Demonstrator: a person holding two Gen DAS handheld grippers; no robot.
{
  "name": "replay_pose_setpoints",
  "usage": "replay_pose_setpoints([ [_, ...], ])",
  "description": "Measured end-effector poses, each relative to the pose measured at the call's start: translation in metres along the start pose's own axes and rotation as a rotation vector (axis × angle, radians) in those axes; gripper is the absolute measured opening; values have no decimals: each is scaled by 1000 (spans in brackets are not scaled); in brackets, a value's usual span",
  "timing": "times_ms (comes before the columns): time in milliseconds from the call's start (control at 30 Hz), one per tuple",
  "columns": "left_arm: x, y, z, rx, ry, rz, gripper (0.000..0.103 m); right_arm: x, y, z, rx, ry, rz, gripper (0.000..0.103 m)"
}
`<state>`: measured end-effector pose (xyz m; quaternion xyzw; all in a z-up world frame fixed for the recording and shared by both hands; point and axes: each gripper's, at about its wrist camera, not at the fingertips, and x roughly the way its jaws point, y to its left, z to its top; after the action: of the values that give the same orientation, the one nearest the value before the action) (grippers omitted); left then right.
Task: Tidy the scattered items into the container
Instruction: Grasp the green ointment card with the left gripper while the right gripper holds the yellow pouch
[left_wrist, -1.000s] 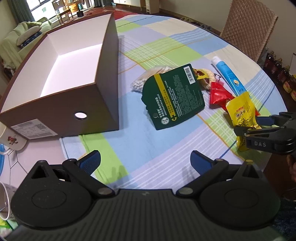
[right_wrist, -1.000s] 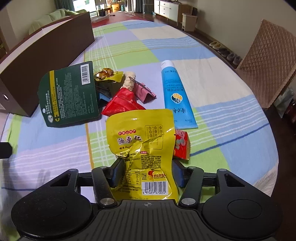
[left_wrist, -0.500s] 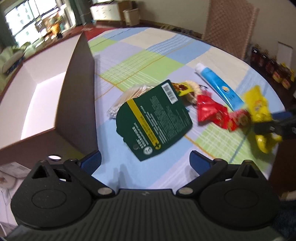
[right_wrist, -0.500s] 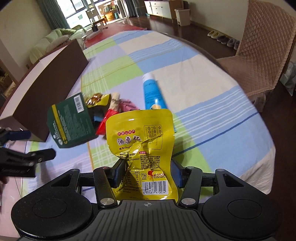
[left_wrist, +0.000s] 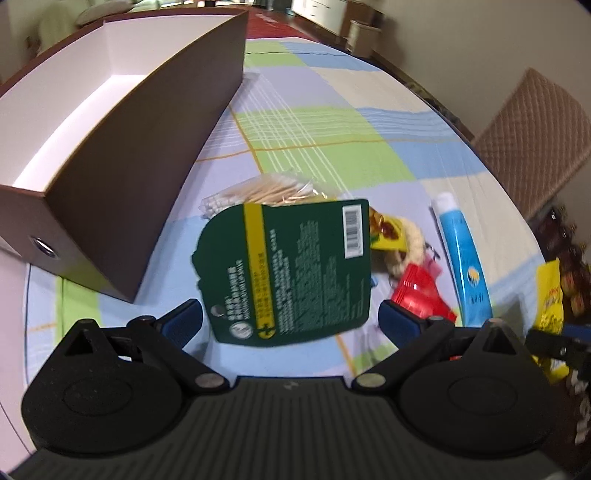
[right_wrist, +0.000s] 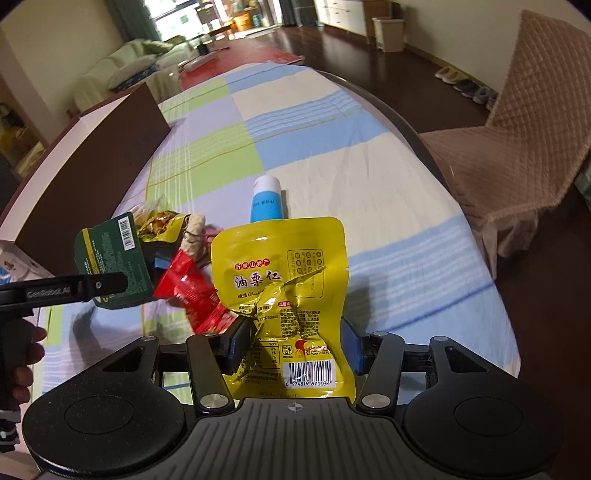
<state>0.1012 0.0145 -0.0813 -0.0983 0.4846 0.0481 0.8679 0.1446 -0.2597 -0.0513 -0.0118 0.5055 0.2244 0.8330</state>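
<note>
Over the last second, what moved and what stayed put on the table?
The right tongs have lifted the yellow pouch off the tablecloth, staying shut on it. The left tongs, open throughout, have closed in on the green packet, now nearly between their fingers but not gripped. The brown box, blue tube, red packet and cotton swabs have not moved.

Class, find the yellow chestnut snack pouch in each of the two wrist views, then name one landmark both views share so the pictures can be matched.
Left wrist view: the yellow chestnut snack pouch sits at the far right edge, partly cut off.
Right wrist view: the pouch fills the lower centre, clamped in the right tongs.
Shared landmark: the blue tube lying on the checked tablecloth.
</note>
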Motion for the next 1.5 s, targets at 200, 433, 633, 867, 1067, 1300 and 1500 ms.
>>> replay_pose_setpoints([
  [200, 18, -13, 4, -71, -8, 55, 100, 8, -18, 18, -59, 18, 41, 52],
  [433, 25, -18, 1, -49, -43, 126, 98, 18, -35, 35, -120, 38, 74, 52],
  [633, 12, -18, -4, 57, -65, 141, 33, 24, -41, 48, -172, 40, 115, 52],
  [867, -8, -21, -15, 74, -106, 231, 9, 33, -41, 57, -221, 50, 169, 52],
  [1067, -31, -19, -26, 29, -145, 273, 3, 37, -38, 63, -252, 53, 205, 52],
  [1300, -33, -25, -32, 8, -169, 300, 43, 46, -31, 66, -275, 72, 222, 52],
  [1500, -8, -48, -32, 170, -198, 446, 22, 46, -28, 67, -292, 69, 222, 52],
])
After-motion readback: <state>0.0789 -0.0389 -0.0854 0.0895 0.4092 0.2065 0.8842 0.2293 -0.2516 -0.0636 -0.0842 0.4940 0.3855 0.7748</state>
